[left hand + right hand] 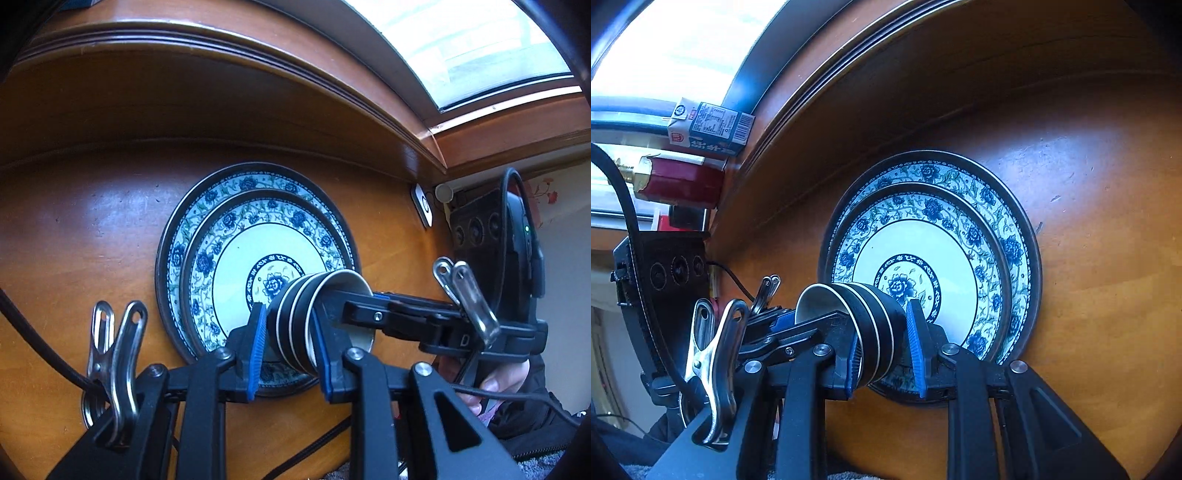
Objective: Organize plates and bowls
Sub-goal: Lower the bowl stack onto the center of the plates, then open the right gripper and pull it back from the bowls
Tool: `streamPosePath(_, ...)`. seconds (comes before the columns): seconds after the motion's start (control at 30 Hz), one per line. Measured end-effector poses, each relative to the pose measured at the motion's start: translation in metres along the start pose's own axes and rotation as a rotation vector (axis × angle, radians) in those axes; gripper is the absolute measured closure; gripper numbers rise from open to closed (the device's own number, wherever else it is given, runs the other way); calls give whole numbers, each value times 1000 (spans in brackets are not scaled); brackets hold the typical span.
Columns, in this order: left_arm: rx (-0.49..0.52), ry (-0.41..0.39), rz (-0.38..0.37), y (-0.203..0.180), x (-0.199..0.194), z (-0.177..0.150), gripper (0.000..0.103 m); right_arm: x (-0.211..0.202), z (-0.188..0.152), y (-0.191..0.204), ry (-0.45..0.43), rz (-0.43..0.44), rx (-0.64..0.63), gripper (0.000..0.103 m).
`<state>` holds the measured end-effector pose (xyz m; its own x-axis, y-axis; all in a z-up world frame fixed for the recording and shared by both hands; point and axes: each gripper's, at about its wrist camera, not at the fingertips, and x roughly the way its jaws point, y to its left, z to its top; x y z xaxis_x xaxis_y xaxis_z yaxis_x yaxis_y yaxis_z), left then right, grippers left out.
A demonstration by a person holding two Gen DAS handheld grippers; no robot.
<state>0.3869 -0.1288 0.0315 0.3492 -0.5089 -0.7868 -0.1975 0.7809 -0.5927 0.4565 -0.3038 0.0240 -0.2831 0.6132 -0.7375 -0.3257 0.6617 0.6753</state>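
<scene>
Left gripper (290,347) and right gripper (886,345) both clenched on same black bowl (310,317), one from each side, bowl tipped sideways above stacked plates. Small plate (243,258) on large plate (207,199), on wooden table (92,229). Cartons (709,127) at window.

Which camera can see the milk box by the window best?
The right wrist view. Only there does the blue and white carton show, lying on the sill at the upper left above a red box, with its barcode facing the camera. The left wrist view looks toward the other end of the window and shows no carton at all.
</scene>
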Motion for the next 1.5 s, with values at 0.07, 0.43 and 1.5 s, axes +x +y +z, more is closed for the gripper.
streamPosePath(0.07, -13, -2, -3, 3, 3, 1, 78, 2, 1, -2, -5, -6, 7, 79)
streamPosePath(0.43, -82, -27, -37, 24, 3, 2, 71, 1, 5, -2, -53, -59, -31, 77)
streamPosePath(1.5, -46, -244, 101, 9, -33, -18, 42, -24, -14, 17, -212, -169, -103, 56)
